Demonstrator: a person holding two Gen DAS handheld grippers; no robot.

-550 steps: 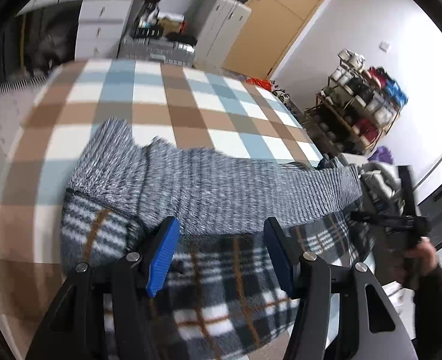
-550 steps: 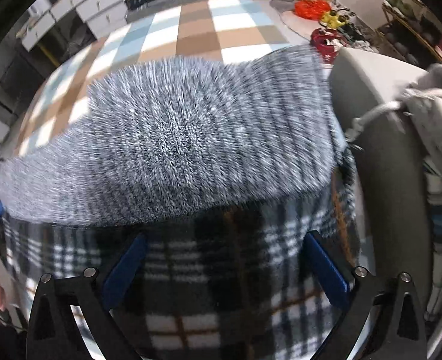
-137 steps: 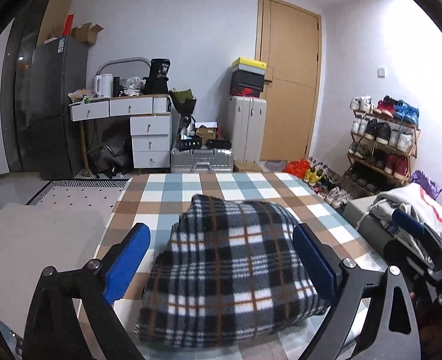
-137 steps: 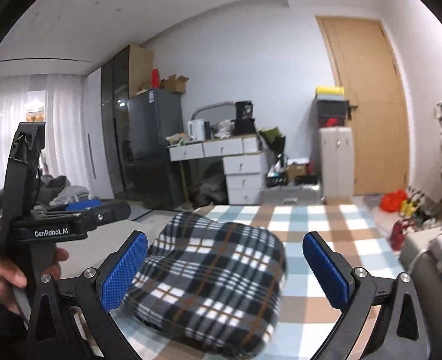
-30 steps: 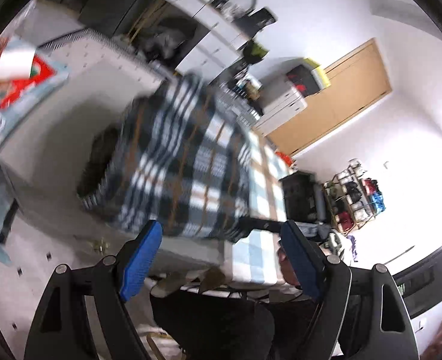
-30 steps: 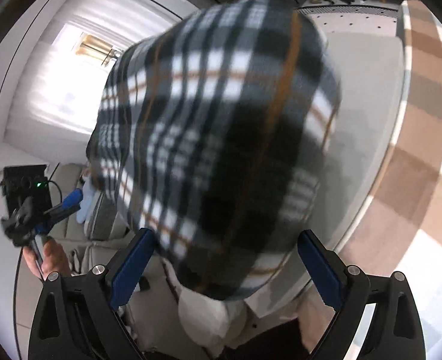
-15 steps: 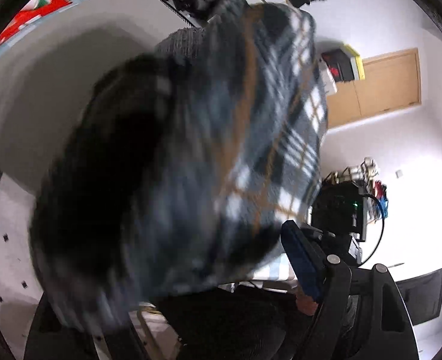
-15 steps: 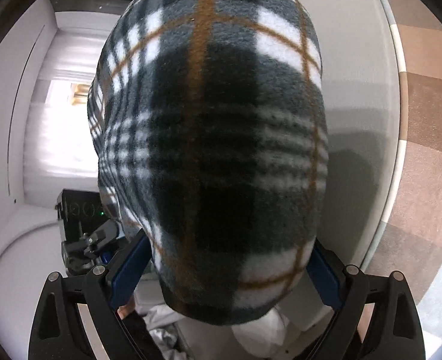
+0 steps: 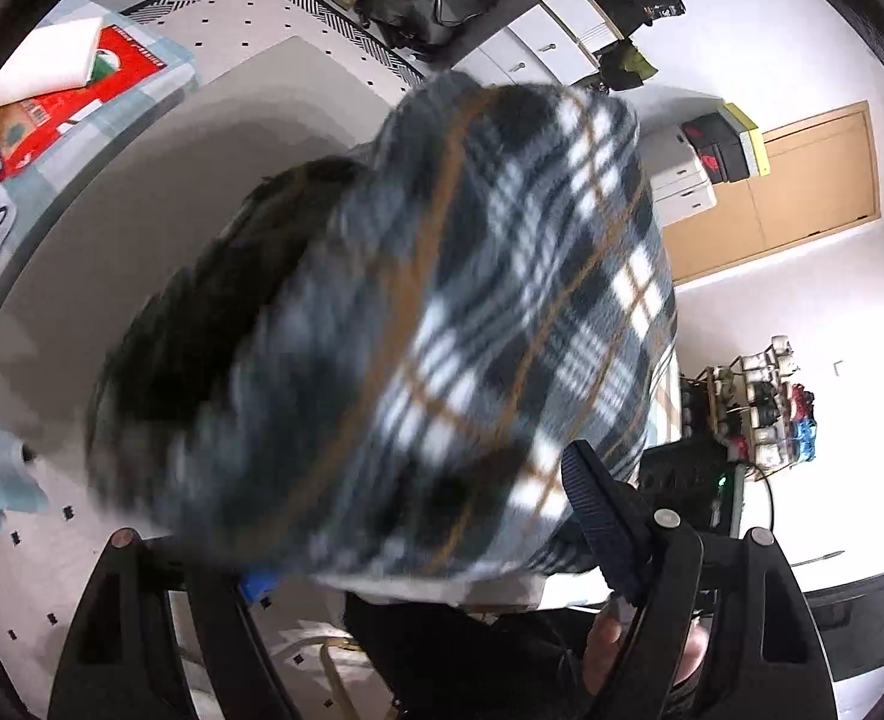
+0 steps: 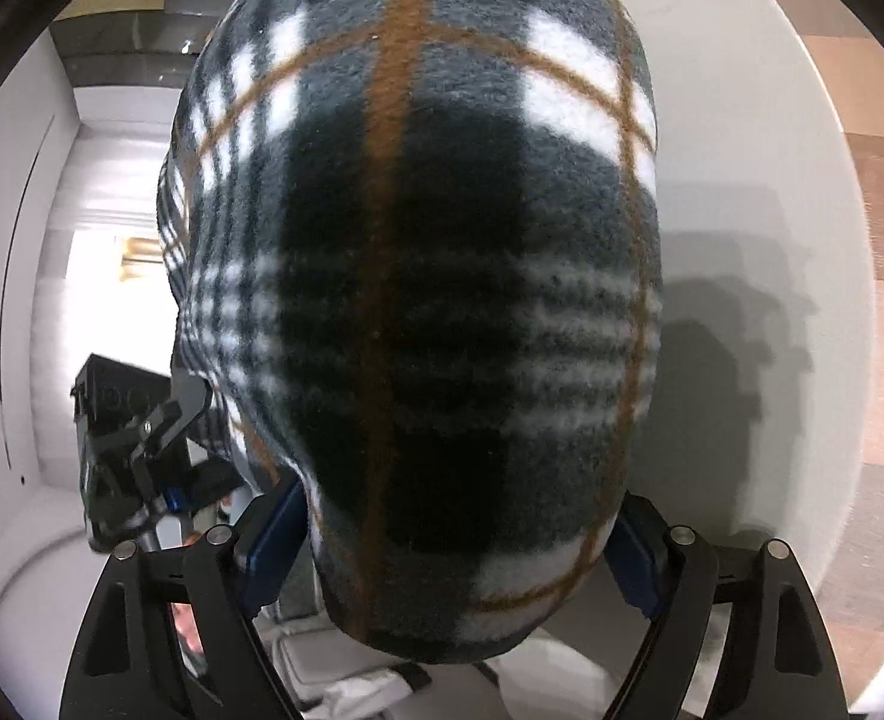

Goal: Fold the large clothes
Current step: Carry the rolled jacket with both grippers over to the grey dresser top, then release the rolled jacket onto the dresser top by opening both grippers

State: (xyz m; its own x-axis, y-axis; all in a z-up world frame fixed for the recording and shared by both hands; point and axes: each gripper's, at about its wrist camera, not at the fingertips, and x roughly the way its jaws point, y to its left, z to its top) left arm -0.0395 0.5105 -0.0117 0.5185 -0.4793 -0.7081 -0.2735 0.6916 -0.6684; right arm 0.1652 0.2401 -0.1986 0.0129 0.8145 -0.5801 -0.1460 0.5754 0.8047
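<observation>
Garment: your folded plaid fleece (image 10: 454, 300) fills the gap of both tongs, bulging out ahead of them, lifted over the pale grey surface (image 10: 760, 192)
Right tongs (image 10: 451, 546): closing now; both blue pads sit against the sides of the bundle, gripping it
Left tongs (image 9: 429, 546): your right-hand pad presses the bundle's near edge, the other pad is mostly hidden beneath the cloth; held wide on the fleece
Focus: fleece blurred in your left view, sharp in your right
Beyond the left tongs: wooden door (image 9: 802, 180), shoe rack (image 9: 760, 402)
</observation>
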